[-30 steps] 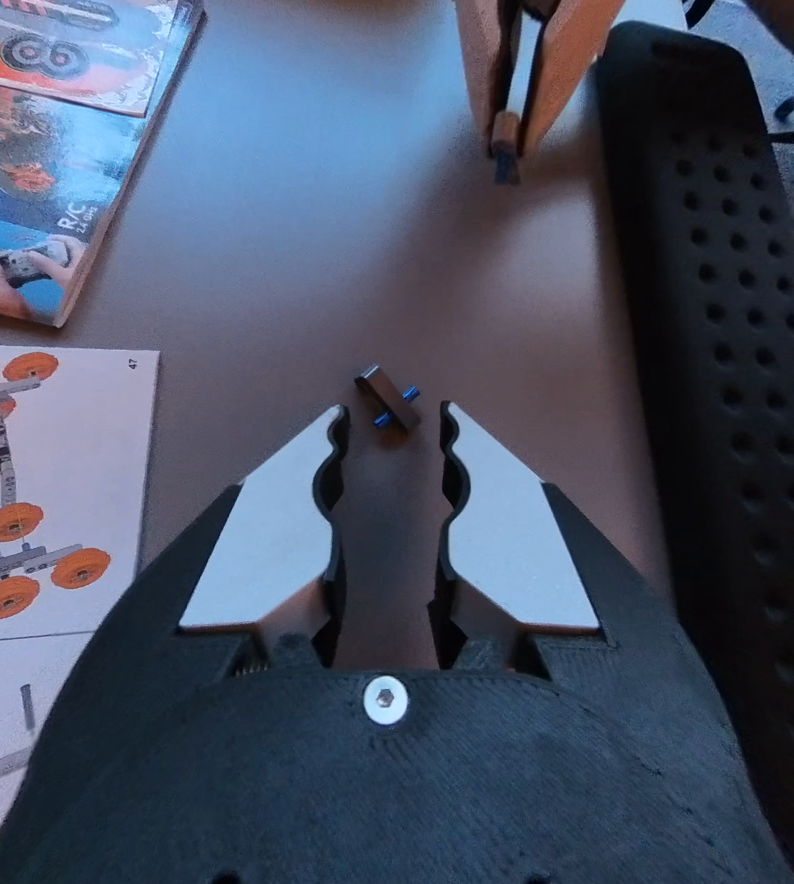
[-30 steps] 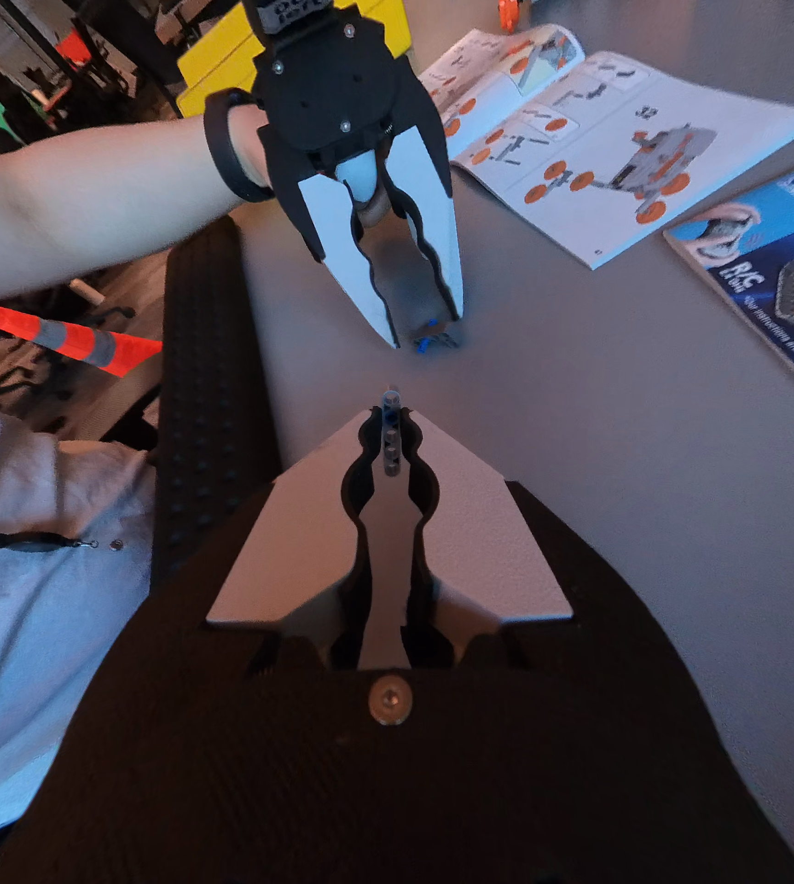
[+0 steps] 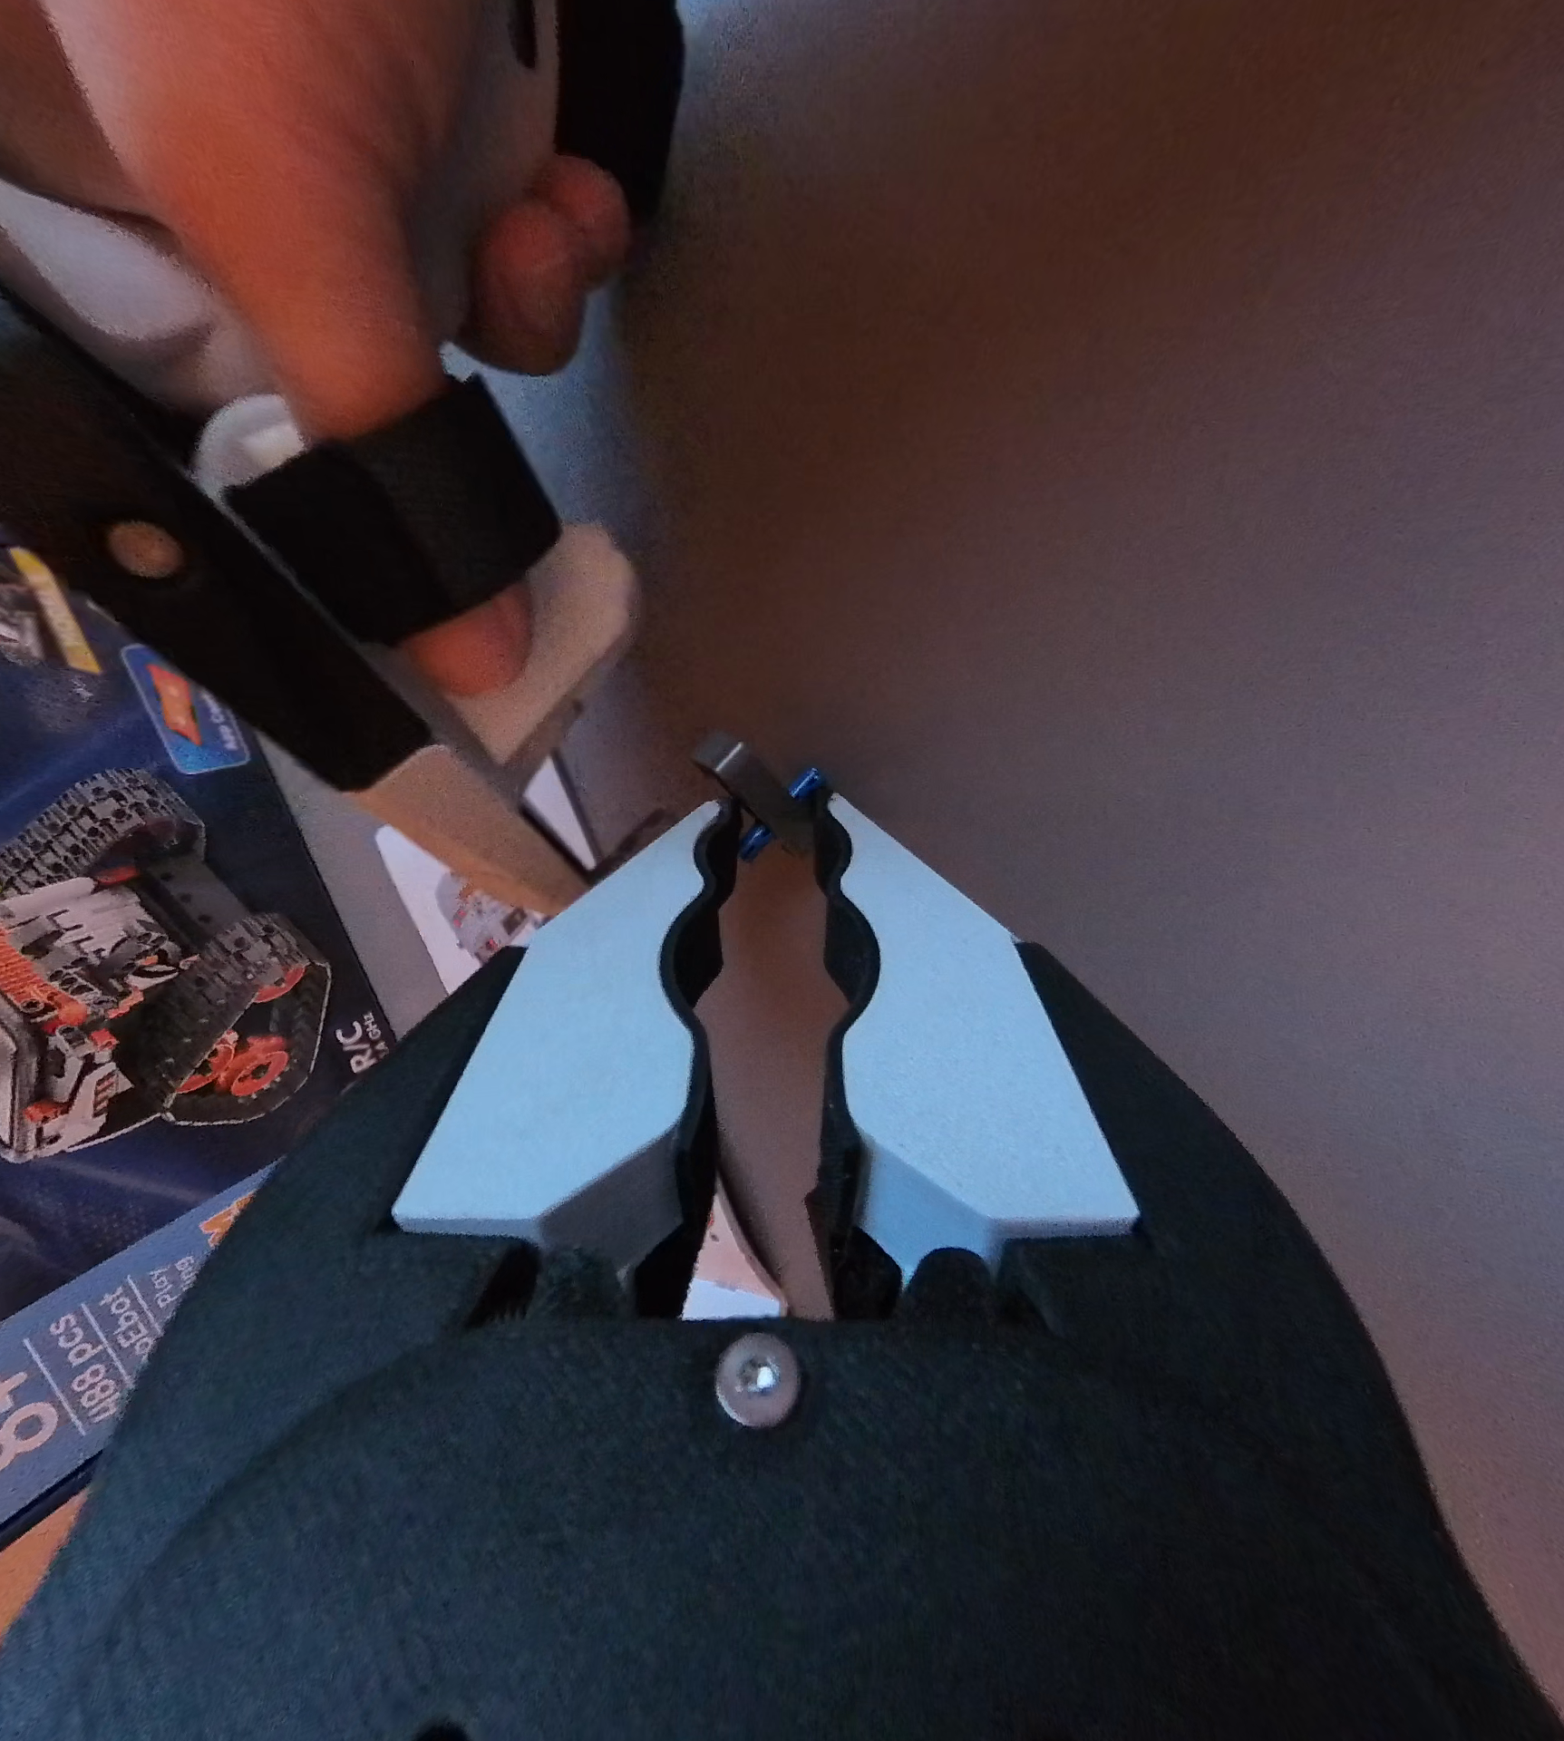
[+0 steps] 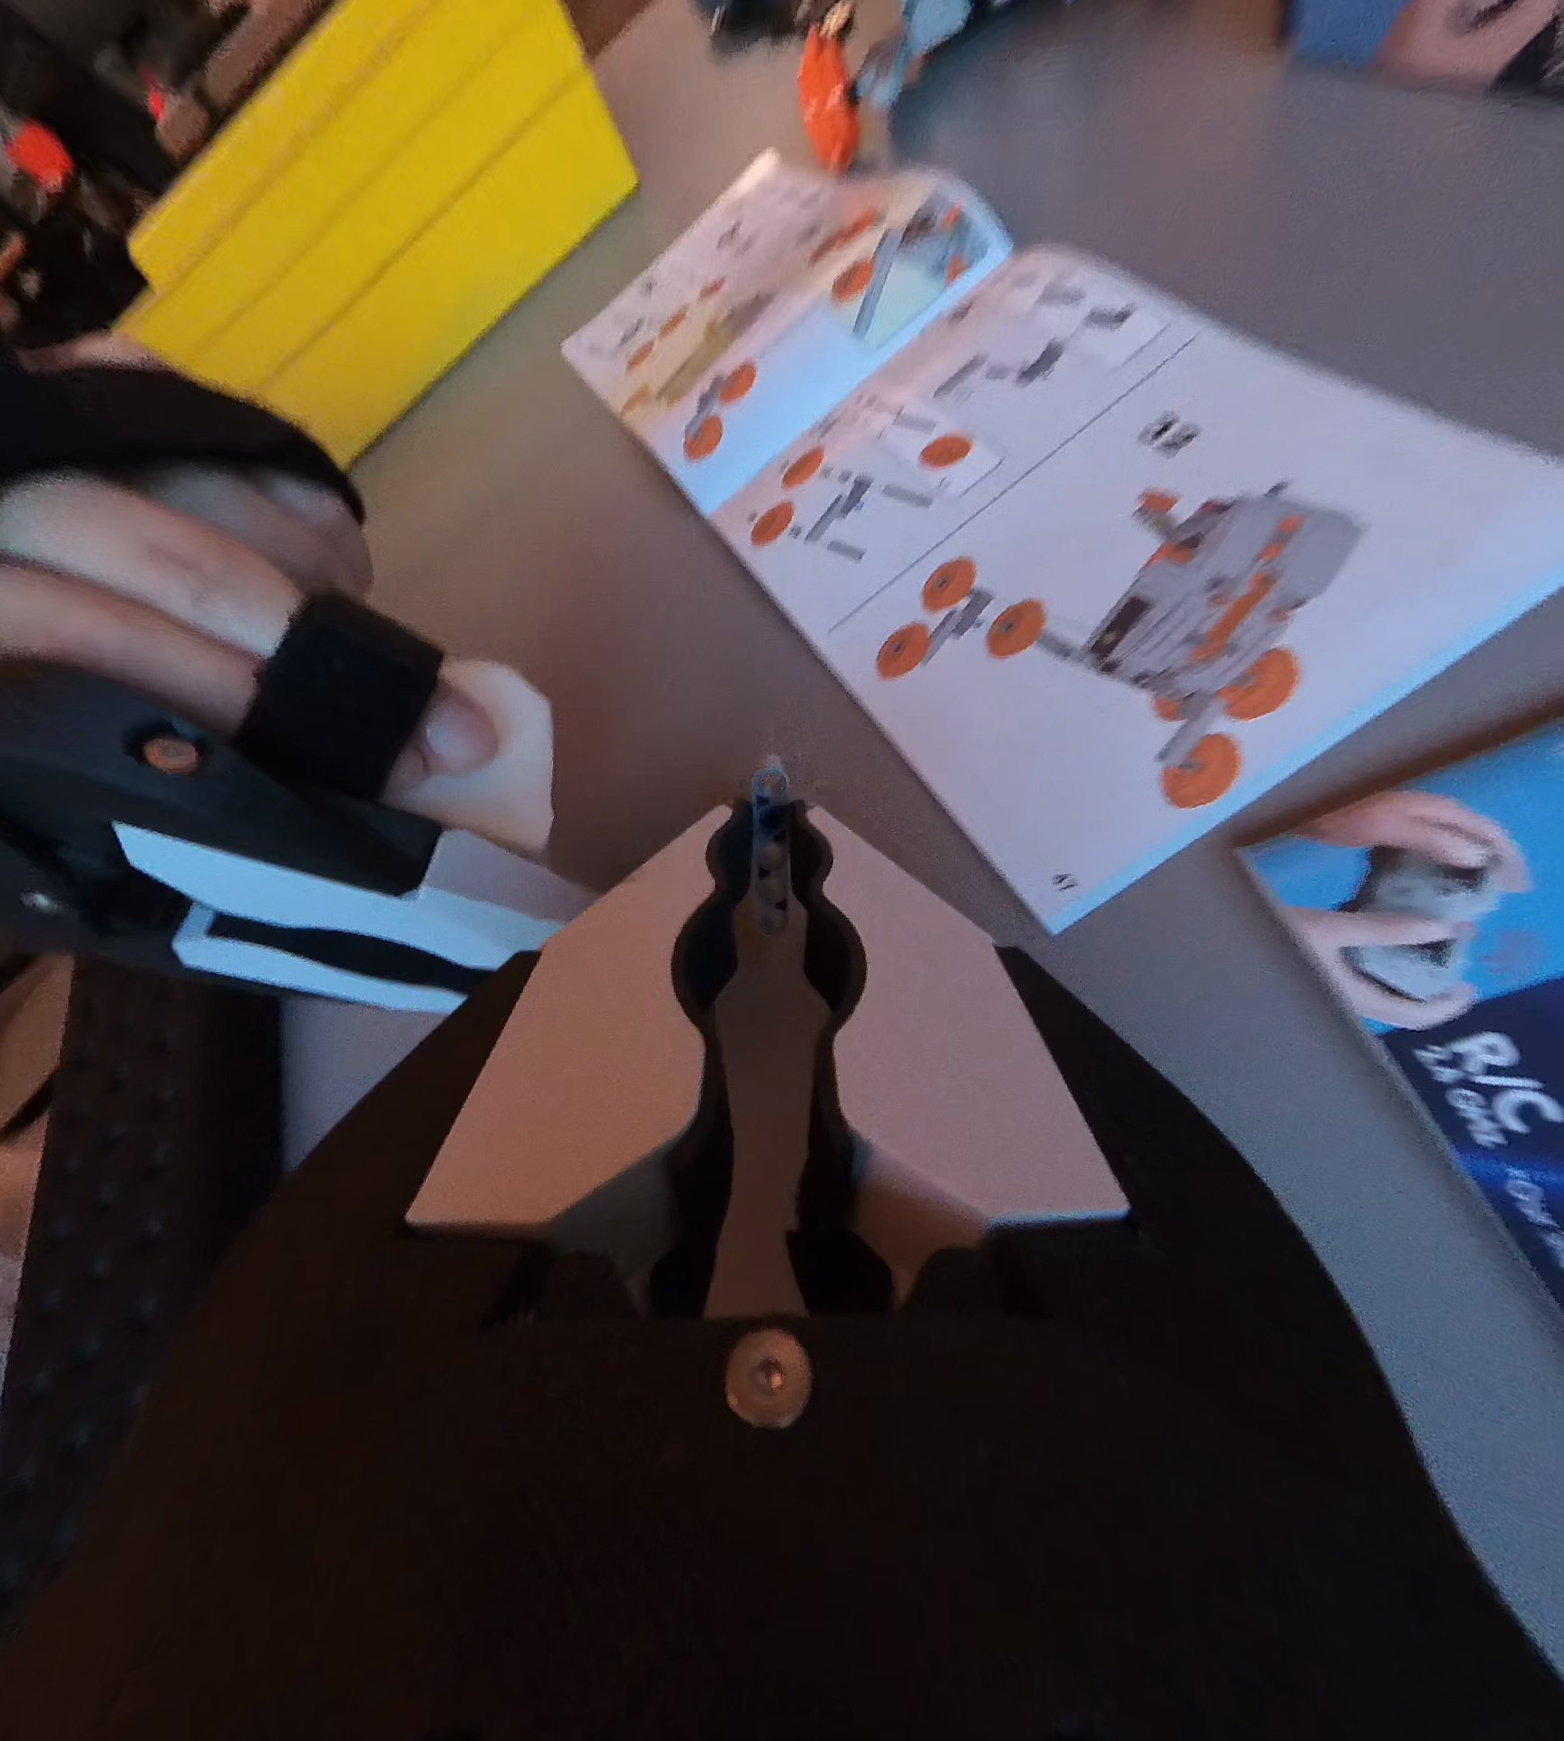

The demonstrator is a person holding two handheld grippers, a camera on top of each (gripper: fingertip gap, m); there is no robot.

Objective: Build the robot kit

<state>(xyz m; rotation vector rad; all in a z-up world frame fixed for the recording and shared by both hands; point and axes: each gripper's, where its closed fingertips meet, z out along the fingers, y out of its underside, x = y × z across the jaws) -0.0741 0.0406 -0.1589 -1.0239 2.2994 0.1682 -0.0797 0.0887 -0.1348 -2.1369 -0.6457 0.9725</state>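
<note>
Left gripper (image 3: pixel 776 818) pinches grey beam (image 3: pixel 752 784) at fingertips.

open instruction booklet (image 4: pixel 1089 528), blue box (image 3: pixel 100 942), yellow bin (image 4: pixel 382 217)

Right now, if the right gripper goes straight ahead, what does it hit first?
Probably bare table. The right gripper, shut on a small grey beam, points at open tabletop just short of the open booklet. Depth is unclear.

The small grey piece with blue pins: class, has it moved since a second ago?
Yes. The grey piece lay on the table ahead of the left gripper; now it sits pinched between the fingertips, apparently lifted off the table.
</note>
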